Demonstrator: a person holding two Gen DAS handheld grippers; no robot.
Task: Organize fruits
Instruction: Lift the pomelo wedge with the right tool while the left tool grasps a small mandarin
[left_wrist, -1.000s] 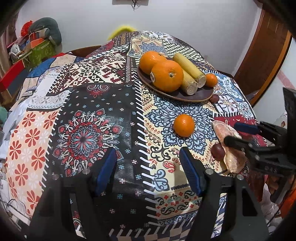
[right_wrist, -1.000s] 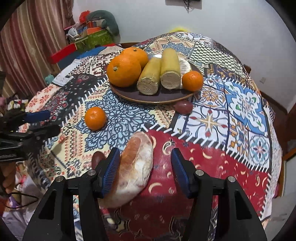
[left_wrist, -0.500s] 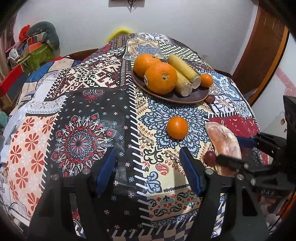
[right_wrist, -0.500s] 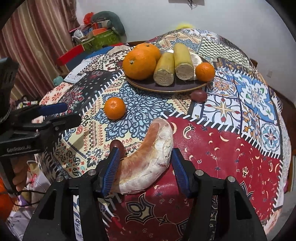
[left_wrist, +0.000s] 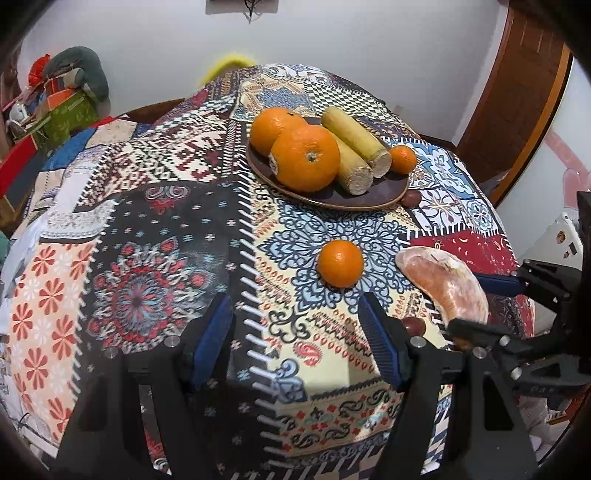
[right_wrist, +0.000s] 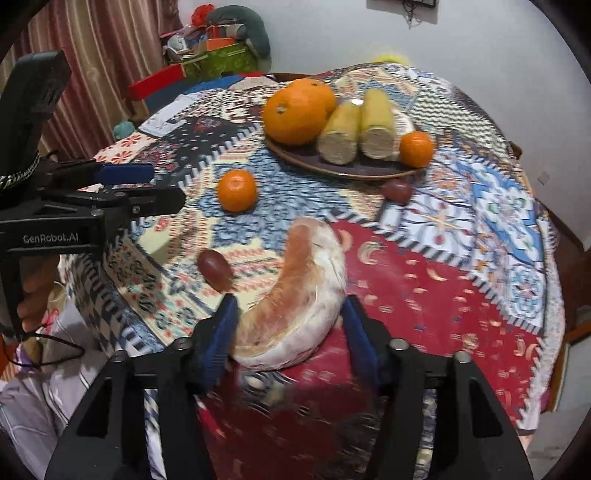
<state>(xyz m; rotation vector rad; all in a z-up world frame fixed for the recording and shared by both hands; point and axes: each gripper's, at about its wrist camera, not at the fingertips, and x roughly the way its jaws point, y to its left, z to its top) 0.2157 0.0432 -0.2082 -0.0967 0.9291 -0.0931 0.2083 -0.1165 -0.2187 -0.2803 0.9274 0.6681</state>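
Observation:
A curved pink-and-white fruit wedge (right_wrist: 306, 288) lies between the fingers of my right gripper (right_wrist: 290, 306). The jaws are closing, and both blue pads touch its sides. The left wrist view shows the same wedge (left_wrist: 443, 284) in that gripper (left_wrist: 467, 302). A loose mandarin (left_wrist: 340, 263) sits just beyond my left gripper (left_wrist: 293, 306), which is open and holds nothing. The dark plate (left_wrist: 388, 192) farther back carries two big oranges, two pale yellow cut stalks and a small mandarin.
One dark red fruit (right_wrist: 216, 269) lies left of the wedge and another (right_wrist: 397, 190) by the plate's near rim. The patchwork cloth drops off close behind both grippers. Boxes and bags (right_wrist: 218, 48) are piled at the back left, and a wooden door (left_wrist: 517, 92) stands at the right.
The right gripper's jaws have narrowed onto the wedge, which now sits centred between them instead of against the left finger. The left gripper keeps its opening and place.

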